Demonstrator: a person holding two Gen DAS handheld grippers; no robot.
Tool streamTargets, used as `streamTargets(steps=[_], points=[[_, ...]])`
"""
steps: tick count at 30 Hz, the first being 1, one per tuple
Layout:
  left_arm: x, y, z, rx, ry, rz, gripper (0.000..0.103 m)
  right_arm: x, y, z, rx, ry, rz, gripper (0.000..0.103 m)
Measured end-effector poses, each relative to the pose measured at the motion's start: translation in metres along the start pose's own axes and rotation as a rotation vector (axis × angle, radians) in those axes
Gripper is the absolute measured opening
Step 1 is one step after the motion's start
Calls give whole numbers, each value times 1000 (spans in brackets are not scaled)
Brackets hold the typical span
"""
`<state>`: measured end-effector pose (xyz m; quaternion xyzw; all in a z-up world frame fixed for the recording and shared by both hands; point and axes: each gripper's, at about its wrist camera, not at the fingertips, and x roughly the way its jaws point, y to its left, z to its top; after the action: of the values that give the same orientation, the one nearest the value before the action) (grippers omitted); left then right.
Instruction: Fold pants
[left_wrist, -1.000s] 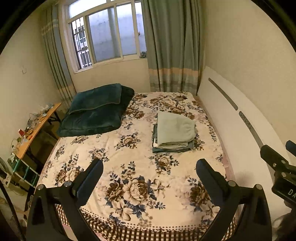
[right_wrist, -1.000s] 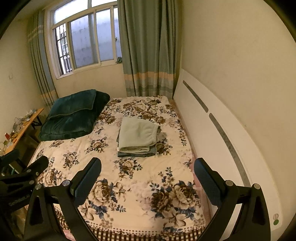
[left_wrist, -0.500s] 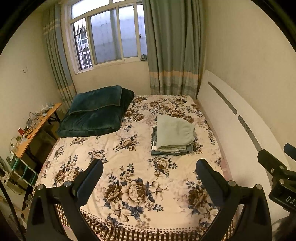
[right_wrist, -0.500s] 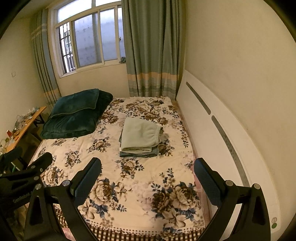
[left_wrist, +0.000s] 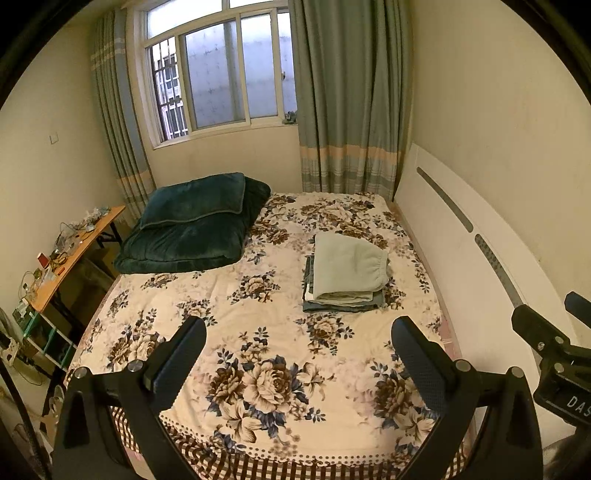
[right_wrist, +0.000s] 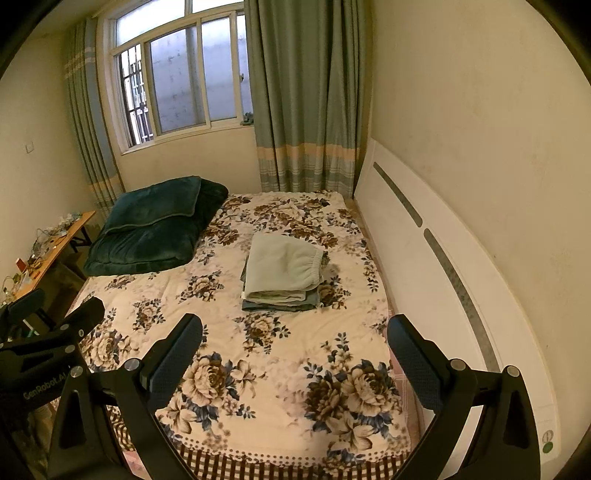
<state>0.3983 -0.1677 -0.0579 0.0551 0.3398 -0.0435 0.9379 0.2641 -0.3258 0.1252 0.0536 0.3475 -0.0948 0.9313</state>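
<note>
Soft pale-green pants look light and floppy; we'd pinch the elastic waistband, both grippers' jaws spread, empty

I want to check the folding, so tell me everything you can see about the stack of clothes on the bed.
The stack of clothes lies flat on the flowered bedspread, on the side nearer the white headboard. On top is a pale green, soft-looking garment with a gathered elastic edge, folded into a neat rectangle. Under it show a thin white layer and a grey-blue one. Nothing else touches it; both grippers hang well short of it.
</note>
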Motion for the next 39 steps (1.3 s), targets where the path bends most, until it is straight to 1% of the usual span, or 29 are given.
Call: streamTargets(steps=[8, 18, 26, 39], points=[[0, 0, -1, 1, -2, 1, 103, -5, 8, -11, -7, 12, 4, 102], [-2, 2, 1, -6, -6, 1, 103, -5, 7, -6, -2, 1, 4, 102], [-5, 2, 3, -7, -7, 16, 103, -6, 6, -6, -2, 4, -1, 102], [-7, 2, 4, -4, -9, 11, 103, -3, 4, -2, -4, 1, 2, 102]])
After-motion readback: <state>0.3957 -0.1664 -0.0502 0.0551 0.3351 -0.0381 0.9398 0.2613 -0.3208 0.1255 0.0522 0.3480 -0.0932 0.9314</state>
